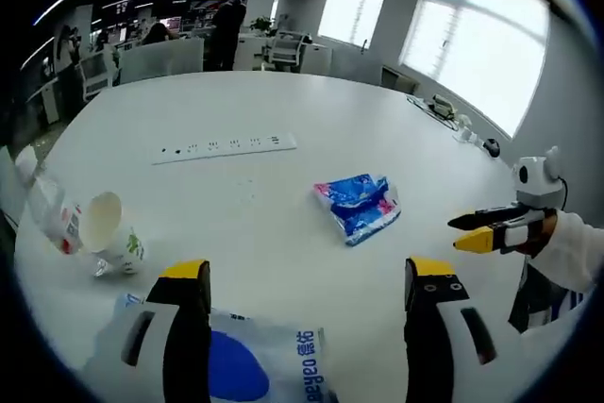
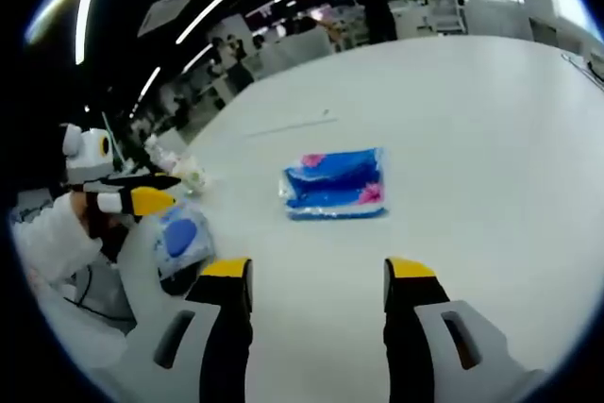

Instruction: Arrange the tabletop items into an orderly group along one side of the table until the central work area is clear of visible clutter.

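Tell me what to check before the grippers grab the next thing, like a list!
1. Left gripper open and holding nothing: ok, its jaws stand wide apart.
2. Right gripper open and holding nothing: ok, nothing sits between its jaws.
3. Blue and pink packet free to pick: ok, it lies alone on the table.
4. Middle of the table tidy: not ok, the packet still sits there.
5. Paper cup standing up: not ok, it lies tipped on its side by a small bottle.
6. White and blue bag lying flat: cannot tell, the left gripper hides part of it.
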`<state>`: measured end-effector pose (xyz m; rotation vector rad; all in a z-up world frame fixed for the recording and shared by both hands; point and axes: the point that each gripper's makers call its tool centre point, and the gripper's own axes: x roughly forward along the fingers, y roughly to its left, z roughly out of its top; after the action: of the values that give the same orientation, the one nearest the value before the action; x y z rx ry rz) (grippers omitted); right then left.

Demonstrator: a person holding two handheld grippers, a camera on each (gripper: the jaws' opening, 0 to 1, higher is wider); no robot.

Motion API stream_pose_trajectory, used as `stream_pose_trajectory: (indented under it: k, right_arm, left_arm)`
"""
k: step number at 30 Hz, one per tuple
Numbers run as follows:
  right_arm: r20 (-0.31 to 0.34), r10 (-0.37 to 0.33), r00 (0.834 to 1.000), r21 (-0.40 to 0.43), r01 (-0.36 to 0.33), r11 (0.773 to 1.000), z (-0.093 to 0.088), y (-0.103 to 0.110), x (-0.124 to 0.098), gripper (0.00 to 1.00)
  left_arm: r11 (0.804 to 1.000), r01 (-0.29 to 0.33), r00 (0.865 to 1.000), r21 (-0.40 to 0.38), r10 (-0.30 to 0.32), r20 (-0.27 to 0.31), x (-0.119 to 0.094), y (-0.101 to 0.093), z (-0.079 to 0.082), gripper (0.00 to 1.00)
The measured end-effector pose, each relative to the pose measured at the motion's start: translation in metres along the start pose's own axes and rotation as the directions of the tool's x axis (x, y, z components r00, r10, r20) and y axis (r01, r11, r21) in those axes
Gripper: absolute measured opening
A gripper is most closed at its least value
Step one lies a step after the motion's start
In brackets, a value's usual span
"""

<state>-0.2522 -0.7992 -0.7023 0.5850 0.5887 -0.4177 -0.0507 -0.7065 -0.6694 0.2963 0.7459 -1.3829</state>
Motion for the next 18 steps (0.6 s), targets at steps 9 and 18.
stream_pose_trajectory:
  k: [9, 18]
  right_arm:
    - [-0.012, -0.011, 1.000, 0.013, 0.011, 1.000, -0.022, 0.009, -0.017, 0.55]
    - [-0.027, -0.011, 1.000, 0.032, 0.012, 0.999, -0.030, 0.015, -0.015, 0.54]
  left_arm:
    - [0.997, -0.048, 0.999, -0.066, 0.050, 0.021, -0.031, 0.035, -0.014, 0.84]
    - [0.994, -0.059, 0.998, -0.094, 0.062, 0.023, -0.037, 0.044, -0.021, 0.81]
